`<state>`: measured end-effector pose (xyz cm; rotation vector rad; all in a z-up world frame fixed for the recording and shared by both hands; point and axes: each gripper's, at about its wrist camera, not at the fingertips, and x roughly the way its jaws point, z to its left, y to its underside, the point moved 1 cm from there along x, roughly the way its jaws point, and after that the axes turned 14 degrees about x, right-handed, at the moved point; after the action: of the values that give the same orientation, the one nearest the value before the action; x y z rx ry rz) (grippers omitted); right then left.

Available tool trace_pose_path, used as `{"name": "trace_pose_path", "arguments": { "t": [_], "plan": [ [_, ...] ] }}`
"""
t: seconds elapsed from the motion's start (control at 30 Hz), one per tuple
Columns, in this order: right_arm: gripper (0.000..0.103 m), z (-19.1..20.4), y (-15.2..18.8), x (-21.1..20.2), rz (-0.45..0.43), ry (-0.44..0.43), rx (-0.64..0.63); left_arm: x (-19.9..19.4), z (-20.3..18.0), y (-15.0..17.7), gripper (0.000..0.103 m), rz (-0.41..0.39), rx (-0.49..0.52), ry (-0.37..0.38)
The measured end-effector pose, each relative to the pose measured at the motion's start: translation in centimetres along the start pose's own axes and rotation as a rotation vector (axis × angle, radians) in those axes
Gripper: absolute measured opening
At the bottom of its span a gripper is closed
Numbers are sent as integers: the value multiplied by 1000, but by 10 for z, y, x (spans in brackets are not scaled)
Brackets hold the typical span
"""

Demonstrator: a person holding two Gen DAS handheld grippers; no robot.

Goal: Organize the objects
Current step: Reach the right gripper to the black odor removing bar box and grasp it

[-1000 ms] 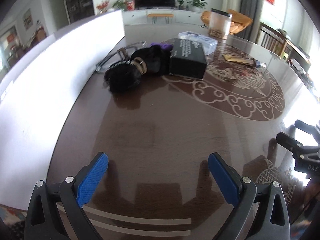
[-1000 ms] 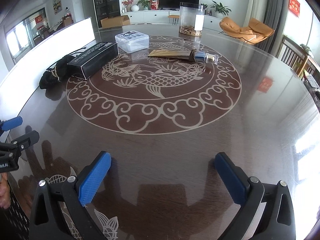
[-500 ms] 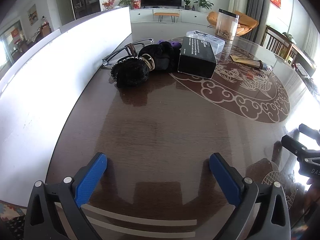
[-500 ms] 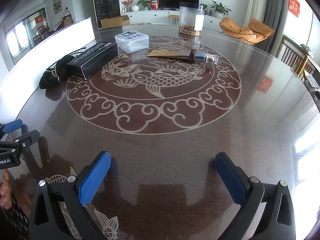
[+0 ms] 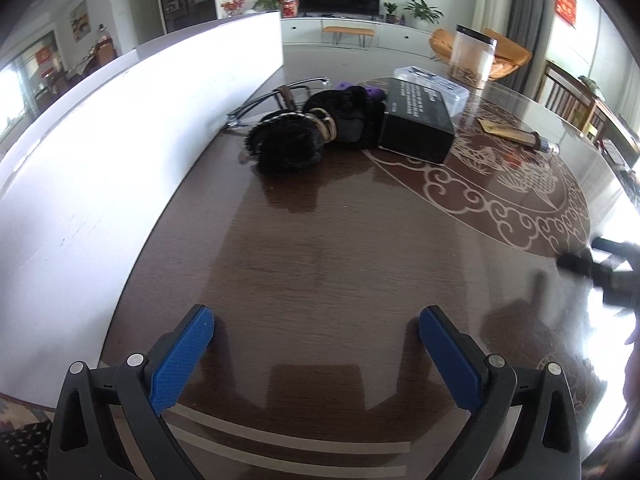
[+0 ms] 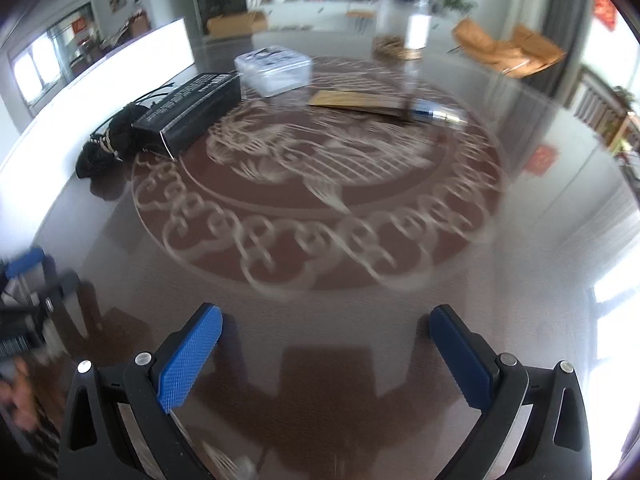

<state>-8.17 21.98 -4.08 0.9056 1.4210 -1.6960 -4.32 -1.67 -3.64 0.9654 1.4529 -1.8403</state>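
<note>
A dark round table (image 5: 320, 240) is filling both views. Both grippers, left (image 5: 316, 344) and right (image 6: 326, 344), are hovering with jaws spread, empty. The fur bundle (image 5: 292, 148) and box (image 5: 416, 120) are lying at 12 o'clock; reaching them likely comes next.
</note>
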Motion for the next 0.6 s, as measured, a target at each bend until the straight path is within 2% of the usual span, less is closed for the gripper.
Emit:
{"name": "trace_pose_path", "arguments": {
  "t": [0.13, 0.2, 0.3, 0.37, 0.47, 0.53, 0.6],
  "plan": [
    [103, 43, -57, 5, -22, -102, 19, 2, 4, -1, 103, 3, -22, -15],
    [103, 75, -95, 19, 8, -132, 41, 2, 7, 0, 103, 4, -32, -21],
    [103, 109, -130, 47, 73, -158, 121, 2, 12, 1, 103, 7, -53, -35],
    [103, 124, -142, 61, 87, -159, 152, 2, 15, 2, 103, 10, -67, -43],
    [102, 146, -149, 85, 137, -98, 131, 3, 17, 2, 103, 12, -75, -48],
    [81, 153, -145, 98, 178, -51, 77, 4, 18, 2, 103, 11, -75, -49],
    [63, 154, -139, 92, 143, -8, 5, 4, 17, 2, 103, 12, -76, -49]
  ]
}}
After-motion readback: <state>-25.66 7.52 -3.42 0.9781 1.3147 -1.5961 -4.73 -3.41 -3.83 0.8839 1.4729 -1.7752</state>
